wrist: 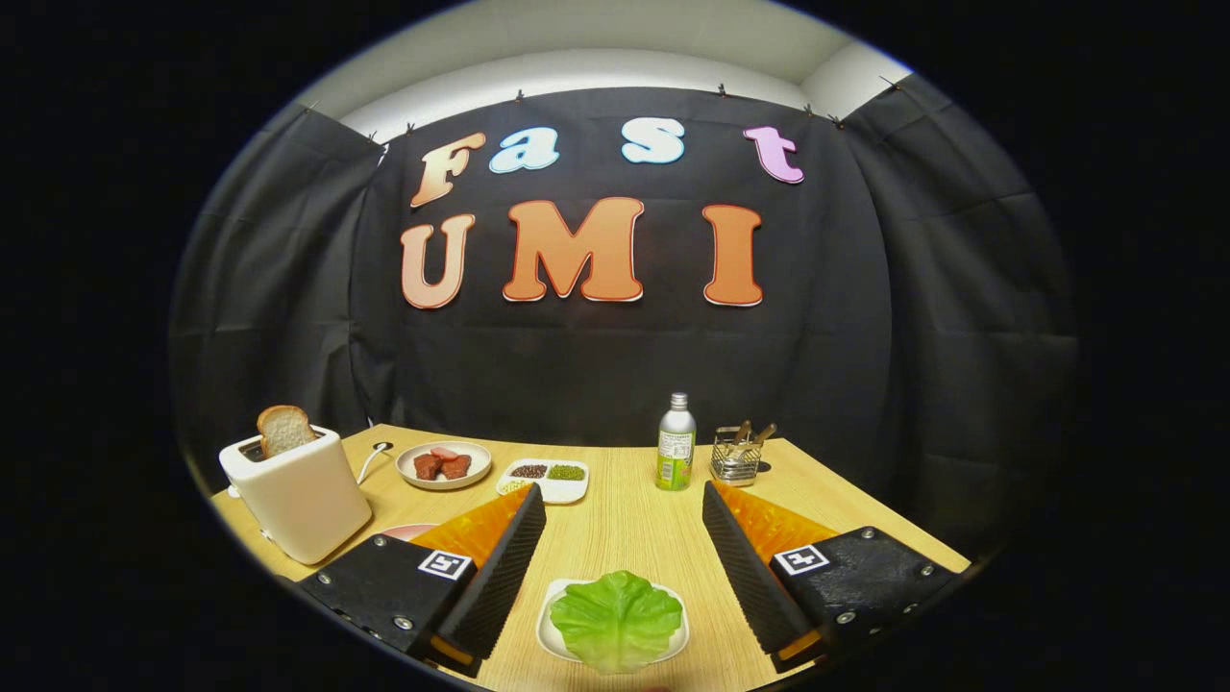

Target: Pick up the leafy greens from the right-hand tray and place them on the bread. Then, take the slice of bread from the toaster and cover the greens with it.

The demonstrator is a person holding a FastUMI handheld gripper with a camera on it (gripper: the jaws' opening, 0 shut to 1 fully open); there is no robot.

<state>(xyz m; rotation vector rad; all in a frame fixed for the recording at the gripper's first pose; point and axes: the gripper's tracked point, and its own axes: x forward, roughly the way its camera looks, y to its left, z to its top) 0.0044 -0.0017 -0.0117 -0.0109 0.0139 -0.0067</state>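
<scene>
Lower centre of frame: the ruffled green lettuce leaf lies on its small white tray, between the spread, empty fingers. Lower them astride the leaf, then pinch its raised middle, sparing the tray.

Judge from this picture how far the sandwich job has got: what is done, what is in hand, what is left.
Nothing looks done. The leafy greens still lie on their tray, between the open fingers of the gripper, which holds nothing. Picking them up is next. The bread slice still stands in the toaster; laying the greens and covering them remain.
</scene>
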